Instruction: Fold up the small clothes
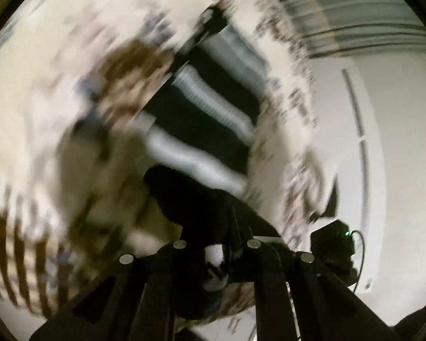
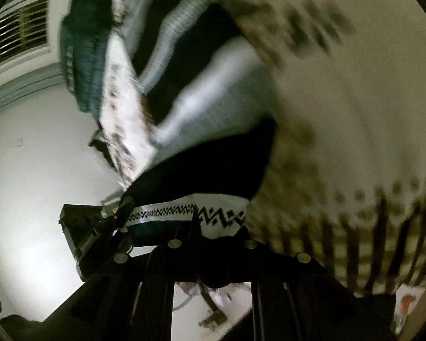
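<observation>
- The black-and-white striped knit garment point(image 2: 201, 130) hangs lifted between both tools, over a cream patterned bedspread point(image 2: 355, 113).
- Right tool point(image 2: 196, 221) pinches its zigzag-patterned hem; left tool point(image 1: 213, 253) clamps a black edge.
- Soft, light, floppy — best gripped at hems or corners.

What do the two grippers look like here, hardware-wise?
Both are matte black. The left gripper has flat dark linkage bars fanning from the bottom edge, four round silver fasteners across its crossbar, and thin black wires along the frame. The right gripper shows the same black bars and four silver fasteners. In each view the other gripper's boxy black body appears alongside. No hands or sleeves visible.
</observation>
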A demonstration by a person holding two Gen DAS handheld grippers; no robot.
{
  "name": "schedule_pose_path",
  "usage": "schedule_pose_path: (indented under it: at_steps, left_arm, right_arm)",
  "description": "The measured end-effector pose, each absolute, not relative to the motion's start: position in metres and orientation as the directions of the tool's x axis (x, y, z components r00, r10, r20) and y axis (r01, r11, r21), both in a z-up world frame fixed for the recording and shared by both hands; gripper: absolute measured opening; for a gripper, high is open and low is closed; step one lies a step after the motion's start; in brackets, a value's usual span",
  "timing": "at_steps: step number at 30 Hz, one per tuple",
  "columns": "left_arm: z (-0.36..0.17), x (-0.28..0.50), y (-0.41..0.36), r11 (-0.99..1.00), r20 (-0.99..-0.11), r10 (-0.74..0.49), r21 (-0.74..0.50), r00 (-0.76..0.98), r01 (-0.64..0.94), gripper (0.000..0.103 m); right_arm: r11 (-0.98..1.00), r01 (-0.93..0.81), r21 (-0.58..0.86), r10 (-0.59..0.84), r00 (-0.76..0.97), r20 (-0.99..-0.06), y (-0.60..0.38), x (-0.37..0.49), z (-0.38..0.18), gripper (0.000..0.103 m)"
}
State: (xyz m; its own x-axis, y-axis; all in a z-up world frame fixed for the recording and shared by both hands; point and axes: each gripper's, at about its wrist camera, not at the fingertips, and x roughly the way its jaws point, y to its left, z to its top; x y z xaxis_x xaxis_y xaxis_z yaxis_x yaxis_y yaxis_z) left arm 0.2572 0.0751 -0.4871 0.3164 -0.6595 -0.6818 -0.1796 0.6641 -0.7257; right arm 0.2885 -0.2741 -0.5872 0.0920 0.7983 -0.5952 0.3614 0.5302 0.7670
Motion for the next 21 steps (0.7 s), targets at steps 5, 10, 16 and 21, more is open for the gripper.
schedule_pose_path:
  at_steps: [5, 10, 16, 21]
  left_arm:
    - [-0.465, 0.362, 0.072, 0.630, -0.615, -0.673, -0.768, 0.411, -0.119, 0.008]
    - [-0.473, 0.489, 0.071, 0.618, -0.587, -0.667, -0.780, 0.459, -0.098, 0.008]
    - [-0.514, 0.604, 0.078, 0.558, -0.564, -0.702, -0.815, 0.435, -0.157, 0.024]
    - [-0.531, 0.637, 0.097, 0.482, -0.517, -0.713, -0.852, 0.475, -0.204, 0.050]
  right_arm:
    - [0.537, 0.263, 0.802, 0.771, 0.233, -0.593, -0.290, 0.400, -0.536, 0.012]
    - [0.563, 0.223, 0.796, 0.732, 0.311, -0.605, -0.314, 0.521, -0.523, 0.012]
    - [0.616, 0.225, 0.755, 0.674, 0.347, -0.652, -0.312, 0.663, -0.540, 0.012]
    - [0.580, 0.279, 0.766, 0.689, 0.334, -0.643, -0.308, 0.729, -0.570, 0.043]
